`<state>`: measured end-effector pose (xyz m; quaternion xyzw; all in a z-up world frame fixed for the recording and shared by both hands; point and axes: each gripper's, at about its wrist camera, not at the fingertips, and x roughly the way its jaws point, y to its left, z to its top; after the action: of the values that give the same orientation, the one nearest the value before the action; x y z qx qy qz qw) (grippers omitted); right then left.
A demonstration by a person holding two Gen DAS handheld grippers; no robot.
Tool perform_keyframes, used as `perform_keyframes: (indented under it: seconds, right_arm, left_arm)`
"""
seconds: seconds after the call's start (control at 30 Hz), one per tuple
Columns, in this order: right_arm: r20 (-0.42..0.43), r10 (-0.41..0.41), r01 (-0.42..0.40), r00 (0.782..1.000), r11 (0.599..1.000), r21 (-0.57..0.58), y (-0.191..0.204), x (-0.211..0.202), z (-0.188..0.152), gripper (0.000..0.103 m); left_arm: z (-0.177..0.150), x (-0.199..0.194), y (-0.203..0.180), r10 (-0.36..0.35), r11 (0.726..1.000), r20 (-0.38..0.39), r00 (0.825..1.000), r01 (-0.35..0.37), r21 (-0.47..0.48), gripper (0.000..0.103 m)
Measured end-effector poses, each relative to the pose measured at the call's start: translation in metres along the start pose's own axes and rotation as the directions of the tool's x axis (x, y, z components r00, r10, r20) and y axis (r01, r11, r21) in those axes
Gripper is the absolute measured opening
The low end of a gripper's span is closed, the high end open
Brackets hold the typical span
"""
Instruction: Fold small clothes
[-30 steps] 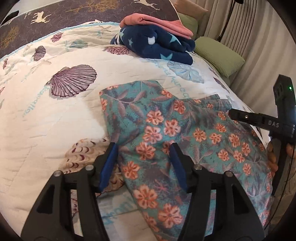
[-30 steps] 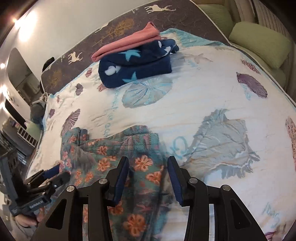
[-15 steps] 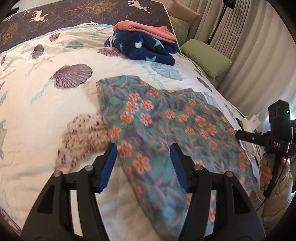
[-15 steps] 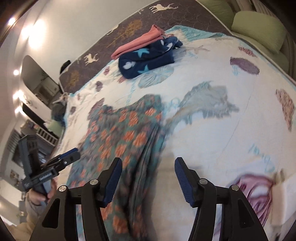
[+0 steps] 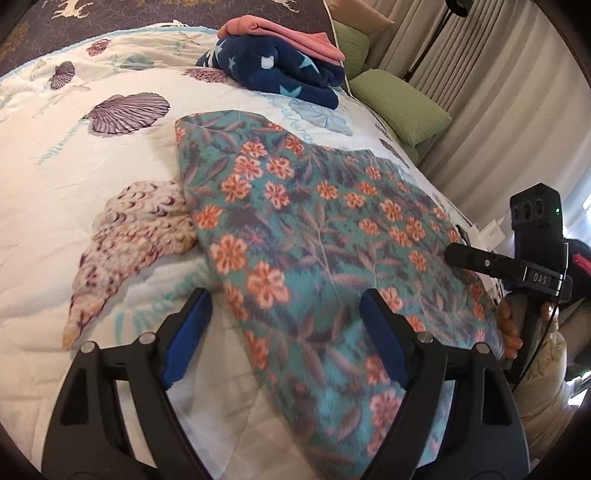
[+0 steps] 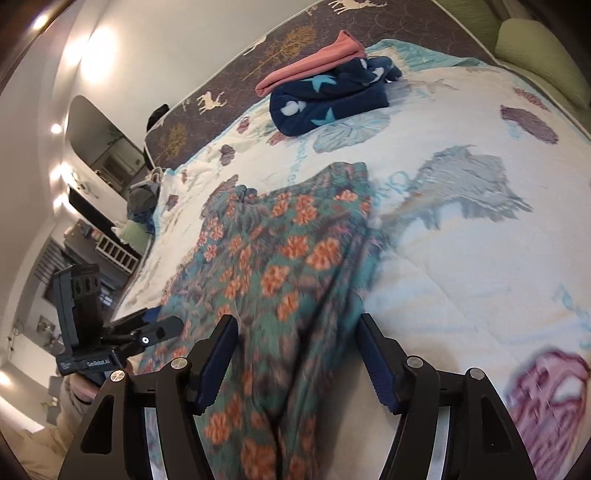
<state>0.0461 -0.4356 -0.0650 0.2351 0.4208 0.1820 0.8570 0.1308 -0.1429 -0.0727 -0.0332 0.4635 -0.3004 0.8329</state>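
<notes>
A teal garment with orange flowers (image 5: 317, 236) lies spread on the bed; it also shows in the right wrist view (image 6: 273, 273). My left gripper (image 5: 284, 332) is open and empty, raised over the garment's near left edge. My right gripper (image 6: 295, 358) is open and empty, raised over the garment's near right edge. Each gripper shows in the other's view: the right gripper (image 5: 480, 260) beside the garment's right side, the left gripper (image 6: 155, 328) at its left side.
A folded navy star blanket (image 5: 280, 74) with a folded pink cloth (image 5: 280, 29) on top sits at the far end of the shell-print quilt (image 5: 74, 147). Green pillows (image 5: 399, 107) and curtains (image 5: 498, 81) are to the right. A mirror and shelves (image 6: 92, 177) stand left.
Both grippers have pulled back toward me and lifted away from the garment, jaws wider apart. The garment now lies flatter and more spread out.
</notes>
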Motion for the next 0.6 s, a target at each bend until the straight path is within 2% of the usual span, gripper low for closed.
perform_keyframes:
  seconds: [0.23, 0.33, 0.43, 0.5, 0.57, 0.6]
  right_arm:
    - [0.008, 0.046, -0.045, 0.999, 0.999, -0.011, -0.004, 0.014, 0.015, 0.068]
    - [0.014, 0.056, -0.055, 0.998, 0.997, -0.045, -0.001, 0.020, 0.017, 0.069]
    - [0.008, 0.063, -0.062, 0.998, 0.995, -0.082, 0.004, 0.024, 0.018, 0.068]
    - [0.007, 0.061, -0.060, 0.998, 0.994, -0.092, 0.007, 0.027, 0.018, 0.060]
    - [0.003, 0.065, -0.065, 0.998, 0.995, -0.073, 0.004, 0.029, 0.019, 0.031]
    - [-0.007, 0.084, -0.084, 0.996, 0.995, -0.052, 0.001, 0.031, 0.019, 0.029]
  left_arm:
    - [0.015, 0.014, 0.009, -0.068, 0.996, 0.016, 0.998, 0.068, -0.056, 0.082]
    - [0.017, 0.017, 0.011, -0.122, 0.990, 0.021, 0.992, 0.123, -0.065, 0.081]
    - [0.020, 0.020, 0.017, -0.185, 0.977, 0.015, 0.983, 0.186, -0.103, 0.062]
    - [0.020, 0.022, 0.023, -0.208, 0.969, 0.007, 0.978, 0.207, -0.137, 0.033]
    - [0.021, 0.025, 0.029, -0.224, 0.961, 0.010, 0.975, 0.222, -0.167, 0.023]
    - [0.022, 0.025, 0.030, -0.227, 0.958, 0.012, 0.974, 0.226, -0.174, 0.021]
